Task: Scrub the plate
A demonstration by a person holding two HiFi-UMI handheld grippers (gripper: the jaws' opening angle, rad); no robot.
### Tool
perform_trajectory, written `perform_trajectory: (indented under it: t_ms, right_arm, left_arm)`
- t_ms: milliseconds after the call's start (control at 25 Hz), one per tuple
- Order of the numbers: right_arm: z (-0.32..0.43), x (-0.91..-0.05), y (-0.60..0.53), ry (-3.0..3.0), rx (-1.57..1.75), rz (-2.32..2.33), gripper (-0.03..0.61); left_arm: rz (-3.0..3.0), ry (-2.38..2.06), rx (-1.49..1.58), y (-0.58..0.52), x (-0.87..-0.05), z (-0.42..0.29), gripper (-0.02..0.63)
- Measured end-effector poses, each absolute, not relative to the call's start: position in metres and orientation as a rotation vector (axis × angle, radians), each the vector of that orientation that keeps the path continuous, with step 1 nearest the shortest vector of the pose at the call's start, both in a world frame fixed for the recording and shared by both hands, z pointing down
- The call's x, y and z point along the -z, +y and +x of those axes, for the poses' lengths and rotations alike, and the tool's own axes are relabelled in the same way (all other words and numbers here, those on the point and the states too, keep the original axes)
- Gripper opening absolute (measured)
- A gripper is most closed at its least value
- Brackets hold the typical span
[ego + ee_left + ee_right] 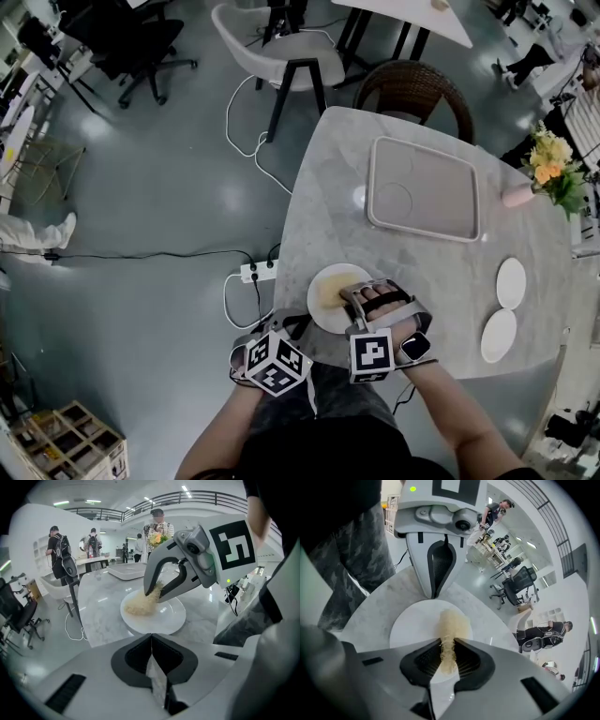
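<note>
Head view: a white plate [322, 311] lies on the marble table [412, 262] at the 6 o'clock edge, closest to the person. The right hand-held gripper [356, 292] reaches over it from 5 o'clock with a tan, fibrous scrubber [333, 292] resting on the plate. The left hand-held gripper [292, 328] sits at the plate's 7 o'clock side, its tips by the rim. A pale tray [450, 183] lies well apart toward 1 o'clock, and two small plates [511, 282] lie toward 3 o'clock. A bunch of flowers [551, 167] stands at the table's right edge.

Left gripper view: the left hand-held gripper [151, 637] is clenched, jaws meeting in a line with nothing visible between the tips. The tips are right at the near rim of the plate [164, 618]. Whether they touch the rim cannot be told. Beyond them, at 12 o'clock, the right hand-held gripper [157, 592] comes down at a tilt and presses the scrubber [140, 605] onto the plate's left half.

Right gripper view: the right hand-held gripper [447, 651] is clamped on the scrubber [452, 630]. The scrubber runs out between the jaws and lies on the middle of the plate [412, 625]. At 12 o'clock the left hand-held gripper [435, 592] points down with its jaws together, tips at the plate's far rim.
</note>
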State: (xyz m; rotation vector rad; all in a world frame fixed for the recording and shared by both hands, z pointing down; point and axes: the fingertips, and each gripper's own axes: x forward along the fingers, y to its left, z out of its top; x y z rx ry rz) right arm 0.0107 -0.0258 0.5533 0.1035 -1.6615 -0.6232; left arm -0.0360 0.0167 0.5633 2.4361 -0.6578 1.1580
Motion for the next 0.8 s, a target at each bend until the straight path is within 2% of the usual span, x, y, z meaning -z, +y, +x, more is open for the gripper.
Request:
perform_trajectory:
  t_ms: [800]
  right_arm:
    - [0.035, -0.552, 0.006, -1.679, 0.488, 0.172, 0.071]
  left_arm:
    - [2.442, -0.637, -1.161, 0.022, -0.562, -0.03, 0.014]
